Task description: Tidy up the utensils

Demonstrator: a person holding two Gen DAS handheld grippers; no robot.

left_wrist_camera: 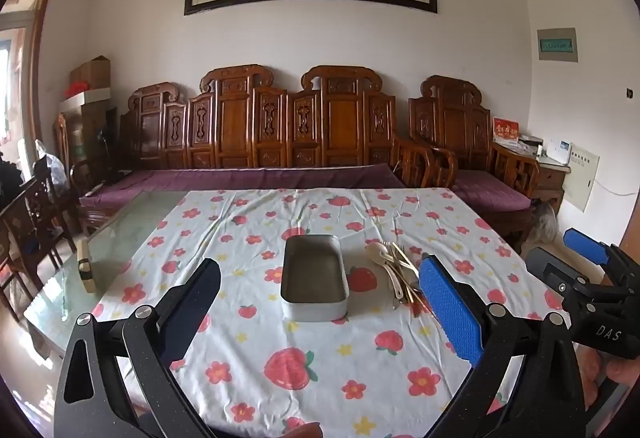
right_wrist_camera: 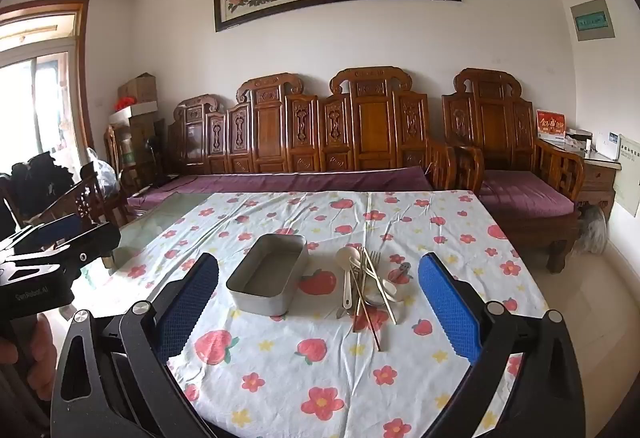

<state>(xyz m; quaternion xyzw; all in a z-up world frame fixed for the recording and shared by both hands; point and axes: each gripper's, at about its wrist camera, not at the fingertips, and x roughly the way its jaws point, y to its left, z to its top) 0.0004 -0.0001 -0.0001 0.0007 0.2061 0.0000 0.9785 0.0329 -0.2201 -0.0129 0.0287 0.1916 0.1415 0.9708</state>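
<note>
A grey metal box [left_wrist_camera: 314, 280] stands open and empty on the flowered tablecloth; it also shows in the right wrist view [right_wrist_camera: 267, 276]. Just right of it lies a loose pile of utensils [left_wrist_camera: 396, 272]: a cream spoon [right_wrist_camera: 346, 270], a fork [right_wrist_camera: 374, 258], chopsticks [right_wrist_camera: 368, 312] and other pieces. My left gripper [left_wrist_camera: 320, 312] is open and empty, hovering in front of the box. My right gripper [right_wrist_camera: 318, 308] is open and empty, hovering in front of the pile. Each gripper also shows at the edge of the other's view.
The tablecloth [left_wrist_camera: 320, 370] covers most of a glass table; bare glass [left_wrist_camera: 116, 238] shows at the left with a small object [left_wrist_camera: 86, 266] on it. A carved wooden sofa [left_wrist_camera: 280, 133] with purple cushions runs behind the table. Wooden chairs [left_wrist_camera: 32, 222] stand at the left.
</note>
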